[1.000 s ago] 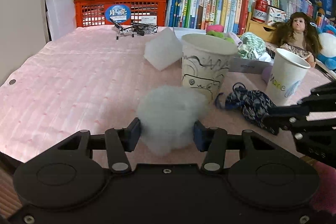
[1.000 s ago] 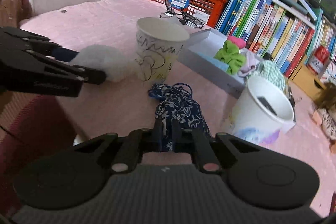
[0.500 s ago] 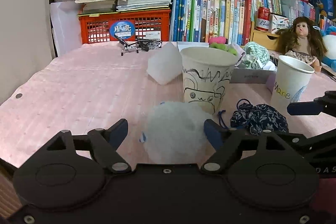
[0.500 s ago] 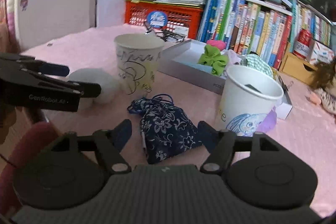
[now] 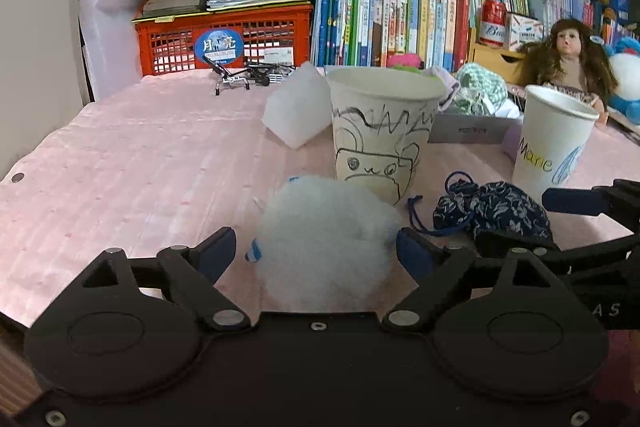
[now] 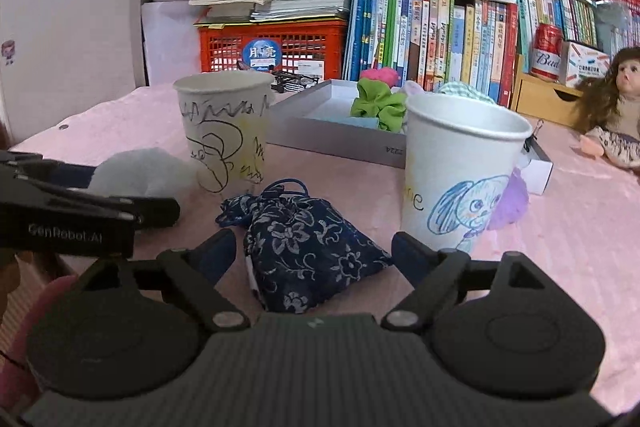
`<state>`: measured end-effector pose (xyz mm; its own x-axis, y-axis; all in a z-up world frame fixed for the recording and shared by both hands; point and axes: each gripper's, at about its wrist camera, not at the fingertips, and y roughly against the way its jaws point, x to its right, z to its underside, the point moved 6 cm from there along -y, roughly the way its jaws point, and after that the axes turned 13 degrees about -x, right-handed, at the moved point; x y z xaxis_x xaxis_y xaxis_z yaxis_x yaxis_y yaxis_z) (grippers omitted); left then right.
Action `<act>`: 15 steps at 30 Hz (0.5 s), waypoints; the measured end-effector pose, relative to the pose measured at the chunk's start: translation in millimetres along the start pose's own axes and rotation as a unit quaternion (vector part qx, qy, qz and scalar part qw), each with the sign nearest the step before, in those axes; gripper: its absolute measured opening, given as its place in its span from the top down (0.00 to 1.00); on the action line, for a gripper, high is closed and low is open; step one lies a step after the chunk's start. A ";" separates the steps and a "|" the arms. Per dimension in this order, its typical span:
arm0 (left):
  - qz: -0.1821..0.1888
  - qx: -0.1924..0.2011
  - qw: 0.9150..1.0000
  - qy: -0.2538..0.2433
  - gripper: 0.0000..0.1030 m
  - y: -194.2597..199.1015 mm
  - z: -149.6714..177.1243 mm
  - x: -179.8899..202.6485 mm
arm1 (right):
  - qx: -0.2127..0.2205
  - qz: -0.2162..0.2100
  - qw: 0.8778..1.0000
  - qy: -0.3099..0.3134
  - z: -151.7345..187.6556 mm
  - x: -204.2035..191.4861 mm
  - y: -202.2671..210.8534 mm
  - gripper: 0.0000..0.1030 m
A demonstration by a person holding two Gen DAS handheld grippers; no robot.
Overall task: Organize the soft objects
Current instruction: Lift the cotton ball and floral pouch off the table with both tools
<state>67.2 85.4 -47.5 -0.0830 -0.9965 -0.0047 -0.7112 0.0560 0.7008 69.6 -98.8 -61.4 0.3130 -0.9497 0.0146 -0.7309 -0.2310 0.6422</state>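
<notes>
White fibre-fill, a loose cotton ball (image 5: 326,235), lay on the pink quilted worktop (image 5: 132,163) between the spread jaws of the left gripper (image 5: 316,251), touching neither pad as far as could be seen. It sat just in front of the doodled paper cup (image 5: 382,131), close enough that the far side of the fluff seemed to brush the cup wall.

Right gripper (image 6: 312,255) likewise had its jaws wide apart, straddling the navy floral drawstring pouch (image 6: 308,251), which rested on the worktop with its cord (image 6: 286,187) looped toward the doodled cup. A second cup, with a blue dog drawing (image 6: 460,167), stood just beside the pouch on its right.

Judgement on technique: both items appeared ungripped, each probably destined for a cup.

- Cotton: close slowly and deep. A shallow pinch would likely tear off a tuft and leave the bulk behind.
- Pouch: take the bunched neck or mid-body, not the cord; a cord hold would let it swing.
- Lift well clear of the rim before moving over. The paper cups looked light and would tip at a nudge.
- Part the jaws only once the item was inside the mouth.
</notes>
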 end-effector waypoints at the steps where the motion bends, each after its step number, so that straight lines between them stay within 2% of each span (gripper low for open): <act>1: -0.002 -0.002 1.000 -0.003 0.15 -1.4 0.2 0.3 | 0.003 0.000 1.000 -0.005 -0.2 0.3 -0.9 0.11; 4: -0.012 -0.005 1.000 -0.005 0.15 -5.2 1.5 0.8 | 0.006 0.001 1.000 -0.011 -1.7 0.8 -4.8 0.10; 15: -0.012 -0.006 1.000 0.002 0.16 -14.7 1.4 -2.0 | 0.000 0.007 1.000 -0.020 -0.9 3.3 -15.2 0.10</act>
<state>76.9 86.6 -58.8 -0.0629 -0.9979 -0.0184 -0.7051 0.0313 0.7084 82.3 -98.2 -70.5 0.2789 -0.9603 -0.0077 -0.7353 -0.2187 0.6415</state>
